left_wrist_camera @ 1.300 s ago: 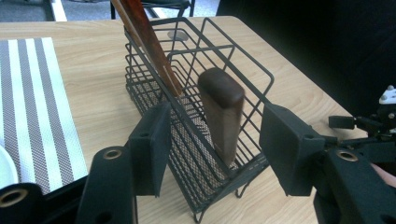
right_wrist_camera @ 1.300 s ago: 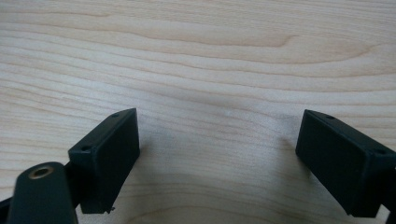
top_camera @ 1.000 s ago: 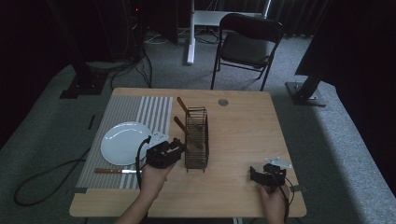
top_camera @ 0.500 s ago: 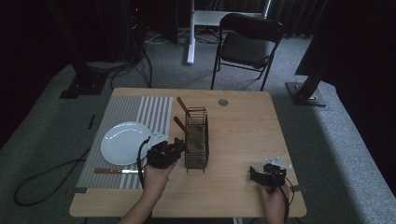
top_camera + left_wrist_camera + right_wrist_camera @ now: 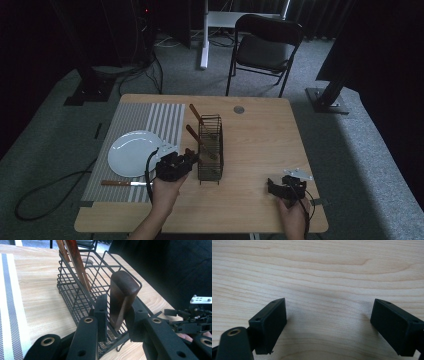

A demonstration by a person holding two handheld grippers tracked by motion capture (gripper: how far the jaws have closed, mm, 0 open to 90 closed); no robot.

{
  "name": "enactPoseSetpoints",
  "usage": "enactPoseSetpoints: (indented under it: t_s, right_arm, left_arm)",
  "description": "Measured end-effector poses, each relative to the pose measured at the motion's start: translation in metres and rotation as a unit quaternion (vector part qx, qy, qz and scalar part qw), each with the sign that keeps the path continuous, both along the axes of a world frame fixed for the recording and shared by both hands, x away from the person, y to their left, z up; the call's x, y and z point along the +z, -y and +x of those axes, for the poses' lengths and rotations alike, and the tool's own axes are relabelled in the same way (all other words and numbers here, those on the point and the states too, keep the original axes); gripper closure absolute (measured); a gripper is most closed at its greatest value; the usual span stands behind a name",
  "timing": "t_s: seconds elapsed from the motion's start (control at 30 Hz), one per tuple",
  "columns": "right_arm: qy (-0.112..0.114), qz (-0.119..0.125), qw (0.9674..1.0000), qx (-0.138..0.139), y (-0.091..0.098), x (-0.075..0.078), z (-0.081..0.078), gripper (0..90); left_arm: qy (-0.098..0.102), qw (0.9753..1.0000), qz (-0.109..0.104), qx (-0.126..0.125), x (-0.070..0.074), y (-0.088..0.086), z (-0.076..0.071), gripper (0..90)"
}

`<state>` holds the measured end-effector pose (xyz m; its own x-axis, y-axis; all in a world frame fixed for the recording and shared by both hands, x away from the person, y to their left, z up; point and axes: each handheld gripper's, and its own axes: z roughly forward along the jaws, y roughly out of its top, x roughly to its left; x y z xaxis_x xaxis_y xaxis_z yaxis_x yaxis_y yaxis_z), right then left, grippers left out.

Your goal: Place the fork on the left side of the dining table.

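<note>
Beside the wire basket (image 5: 210, 147), at its near left end, the left claw (image 5: 190, 157) has its jaws clamped on a wooden handle (image 5: 122, 298) that stands tilted against the basket's near wall. Whether the utensil's working end is already down inside the basket cannot be told. Two more wooden handles (image 5: 198, 128) lean out of the basket's far part. Judging by this, the step in hand is loading cutlery into the basket, and this piece looks close to seated. The next move calls for easing the handle down until it rests on the mesh, then parting the jaws without tipping the basket. A knife (image 5: 125, 183) lies on the striped mat (image 5: 150, 115), well left of the basket and just below the plate (image 5: 132, 152); it looks like the next piece. Right of the basket, well apart from it, the right claw (image 5: 328, 325) rests over bare worktop (image 5: 260, 130) with jaws wide apart and empty.
</note>
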<state>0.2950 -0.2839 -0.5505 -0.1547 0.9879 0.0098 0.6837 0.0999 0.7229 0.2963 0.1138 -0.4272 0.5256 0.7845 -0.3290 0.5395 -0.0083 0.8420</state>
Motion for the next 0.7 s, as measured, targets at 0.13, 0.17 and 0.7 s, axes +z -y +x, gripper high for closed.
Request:
enactPoseSetpoints:
  t_s: [0.13, 0.17, 0.7]
  right_arm:
    - [0.000, 0.000, 1.0000, 0.000, 0.000, 0.000, 0.000, 13.1]
    - [0.000, 0.000, 1.0000, 0.000, 0.000, 0.000, 0.000, 13.1]
    - [0.000, 0.000, 1.0000, 0.000, 0.000, 0.000, 0.000, 13.1]
  left_arm:
    - [0.009, 0.9999, -0.001, 0.012, 0.001, 0.000, -0.003, 76.1]
    - [0.015, 0.9998, 0.002, 0.015, 0.002, 0.001, -0.004, 76.6]
    - [0.070, 0.9970, 0.009, 0.032, 0.040, -0.014, -0.016, 77.2]
